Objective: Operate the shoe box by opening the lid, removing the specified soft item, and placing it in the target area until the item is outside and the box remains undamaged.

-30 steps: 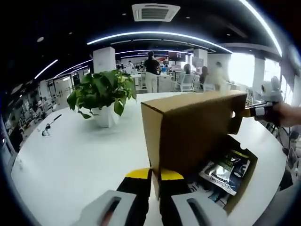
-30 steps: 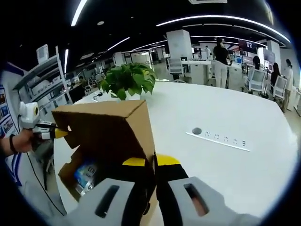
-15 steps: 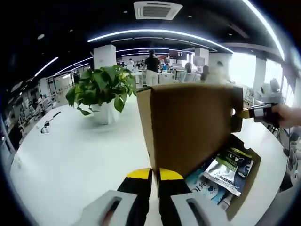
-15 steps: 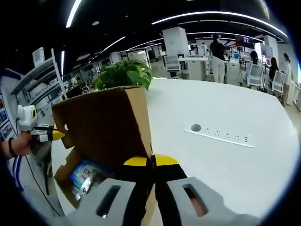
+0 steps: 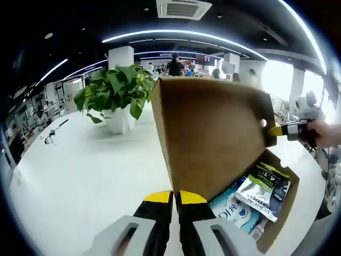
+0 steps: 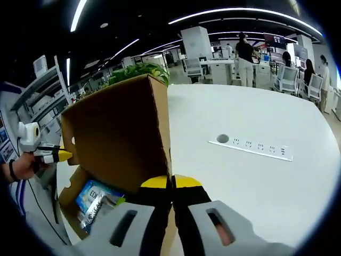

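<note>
The brown cardboard shoe box lid [image 5: 213, 133] stands raised, nearly upright, over the box base [image 5: 286, 210]. My left gripper [image 5: 176, 195] is shut on the lid's near edge. My right gripper [image 5: 278, 129], held by a hand, pinches the lid's far corner. In the right gripper view that gripper [image 6: 170, 182] is shut on the lid [image 6: 117, 138], and the left gripper [image 6: 59, 155] grips the opposite corner. Inside the box lie soft packets: a blue-white one [image 5: 230, 205] and a dark green-silver one [image 5: 265, 188]. The blue packet [image 6: 91, 195] also shows under the lid.
The box sits on a big round white table [image 5: 80, 176]. A potted green plant [image 5: 118, 101] stands behind the lid. A socket strip [image 6: 250, 146] is set into the tabletop to the right. People, chairs and desks are far behind; shelving [image 6: 47, 101] stands at the left.
The lid has swung further up, from roughly level to nearly upright. More of the packets inside the box now shows. Both grippers stay shut on the lid.
</note>
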`<state>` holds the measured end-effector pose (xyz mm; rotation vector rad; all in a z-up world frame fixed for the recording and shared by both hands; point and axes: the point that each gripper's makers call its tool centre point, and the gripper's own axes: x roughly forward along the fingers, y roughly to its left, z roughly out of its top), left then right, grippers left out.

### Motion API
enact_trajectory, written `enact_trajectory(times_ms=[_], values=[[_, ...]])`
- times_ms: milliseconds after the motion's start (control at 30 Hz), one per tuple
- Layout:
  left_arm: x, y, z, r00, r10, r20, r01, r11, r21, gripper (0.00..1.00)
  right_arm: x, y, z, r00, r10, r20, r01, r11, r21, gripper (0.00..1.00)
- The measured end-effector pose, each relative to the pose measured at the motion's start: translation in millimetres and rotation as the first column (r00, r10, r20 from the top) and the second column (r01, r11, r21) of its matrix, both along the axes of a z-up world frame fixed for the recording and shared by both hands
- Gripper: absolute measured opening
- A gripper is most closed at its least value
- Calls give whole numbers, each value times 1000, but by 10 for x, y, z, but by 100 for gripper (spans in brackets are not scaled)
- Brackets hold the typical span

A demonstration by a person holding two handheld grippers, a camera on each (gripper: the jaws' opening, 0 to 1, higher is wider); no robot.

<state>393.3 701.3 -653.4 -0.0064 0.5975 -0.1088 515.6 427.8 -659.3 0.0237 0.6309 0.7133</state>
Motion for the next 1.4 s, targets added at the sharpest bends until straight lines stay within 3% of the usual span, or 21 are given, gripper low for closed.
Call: enact_trajectory(times_ms=[233,1400], values=[[49,10,-17,1000,4,-4,-4,1000,-1,3,-23,-3,-172,999,-9,-35,8,1000,-19,0],[308,117,-162,997,54,-48,-54,999,2,6,111,32,-335,993,-69,-101,71,997,17,1]])
